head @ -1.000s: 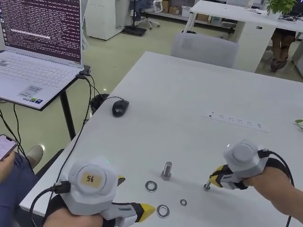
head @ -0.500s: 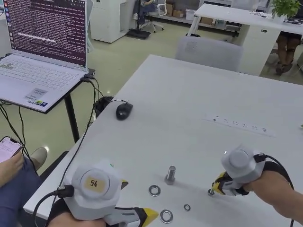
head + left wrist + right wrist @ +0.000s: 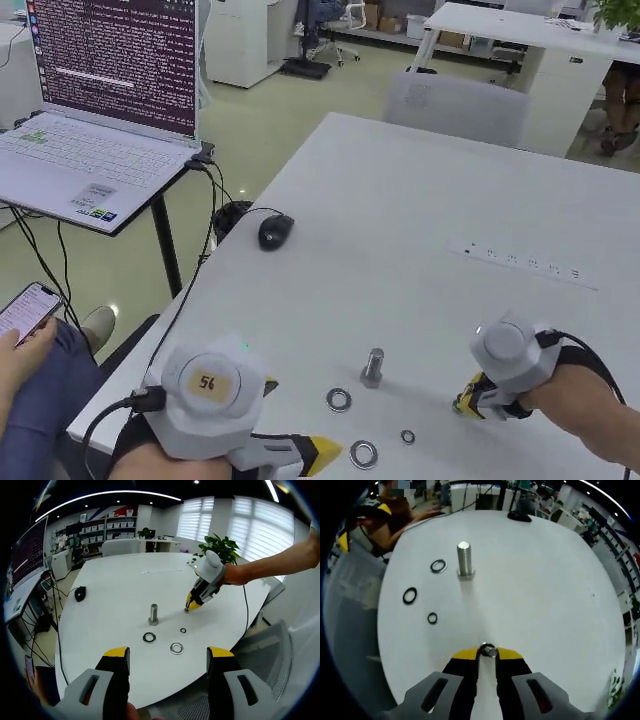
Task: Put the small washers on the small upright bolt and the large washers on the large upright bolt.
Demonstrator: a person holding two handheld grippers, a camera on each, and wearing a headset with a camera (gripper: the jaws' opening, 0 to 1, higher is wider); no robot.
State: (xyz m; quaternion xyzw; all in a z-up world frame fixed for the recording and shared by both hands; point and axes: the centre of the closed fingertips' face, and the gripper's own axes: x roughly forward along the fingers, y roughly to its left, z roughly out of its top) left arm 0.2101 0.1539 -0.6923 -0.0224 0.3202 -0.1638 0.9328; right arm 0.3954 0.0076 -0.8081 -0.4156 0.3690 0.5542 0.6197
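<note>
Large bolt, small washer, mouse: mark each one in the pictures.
large bolt [image 3: 373,366], head view, middle of its upright shank.
small washer [image 3: 408,437], head view, on the little ring lying flat on the table.
mouse [image 3: 275,231], head view, centre of its black back.

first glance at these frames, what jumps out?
The large upright bolt stands near the white table's near edge, with two large washers and a small washer lying flat in front of it. To its right, the right gripper is shut on the small bolt. The left gripper hangs open at the near edge.
</note>
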